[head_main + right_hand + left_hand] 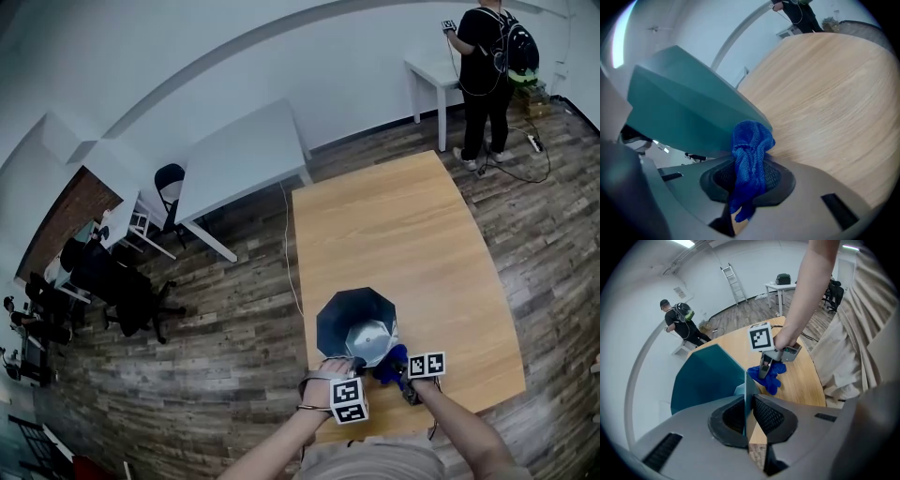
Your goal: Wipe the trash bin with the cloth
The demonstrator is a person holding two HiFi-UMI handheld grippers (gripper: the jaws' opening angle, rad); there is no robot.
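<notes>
My left gripper (748, 417) is nearest, jaws clamped on the thin rim wall of the trash bin (705, 378). My right gripper (750, 183) is pinched on the blue cloth (751, 140), bunched just beside the bin's outer side; I can't tell if it touches. I judge wiping barely started, with most sides left. The bin stands low centre in the head view on the wooden table (403, 216). It is teal, many-sided and has no visible dirt.

Left hand-held gripper (746, 414) steeply down, jaws clamped — right hand-held gripper (747, 183) slanted, clamped.
</notes>
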